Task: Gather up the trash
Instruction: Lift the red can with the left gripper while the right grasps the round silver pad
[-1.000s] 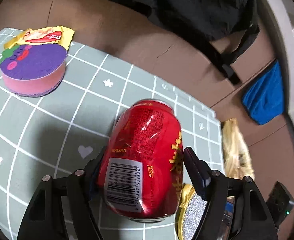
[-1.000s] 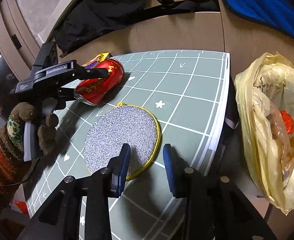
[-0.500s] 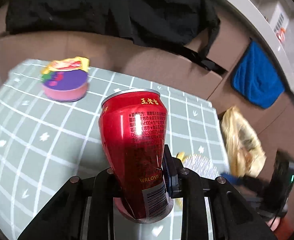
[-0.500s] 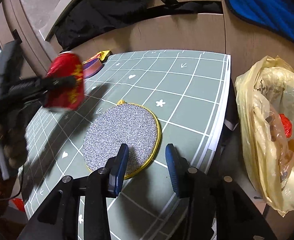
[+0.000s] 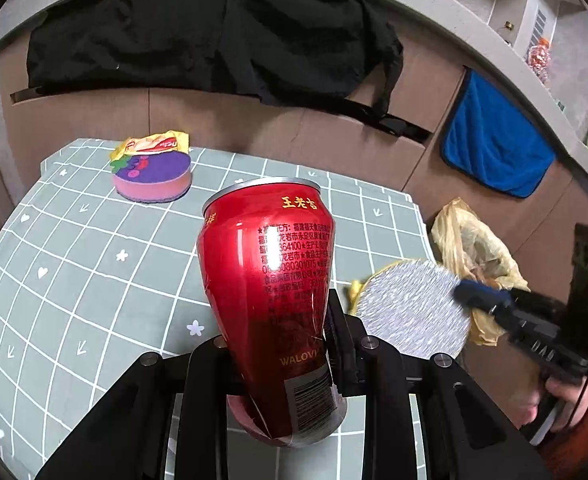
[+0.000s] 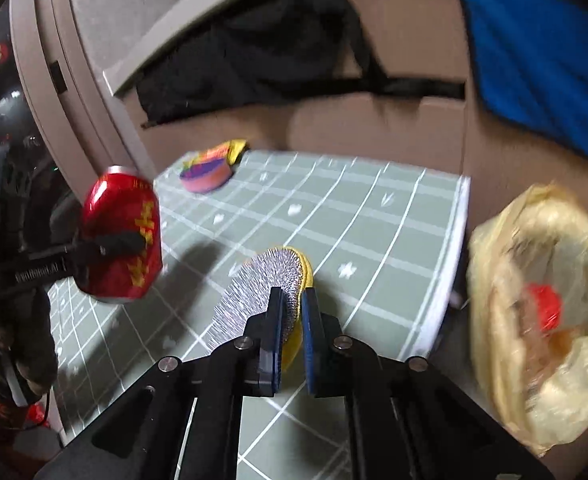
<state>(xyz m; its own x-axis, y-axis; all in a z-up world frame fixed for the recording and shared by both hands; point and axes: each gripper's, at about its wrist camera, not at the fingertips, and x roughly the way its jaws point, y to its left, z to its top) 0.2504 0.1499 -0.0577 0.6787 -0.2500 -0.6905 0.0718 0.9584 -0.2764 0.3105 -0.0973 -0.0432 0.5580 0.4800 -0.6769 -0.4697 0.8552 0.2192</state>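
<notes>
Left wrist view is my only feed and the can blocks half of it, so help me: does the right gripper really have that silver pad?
Observer: Yes. In the right wrist view the right gripper has its jaws shut on the rim of the scouring pad, silver face on one side, yellow backing on the other.
Operator: Is the bag open?
Observer: The yellow bag has its mouth gaping towards the right wrist camera.
Operator: Anything in it?
Observer: A red item shows inside; blur hides what it is.
</notes>
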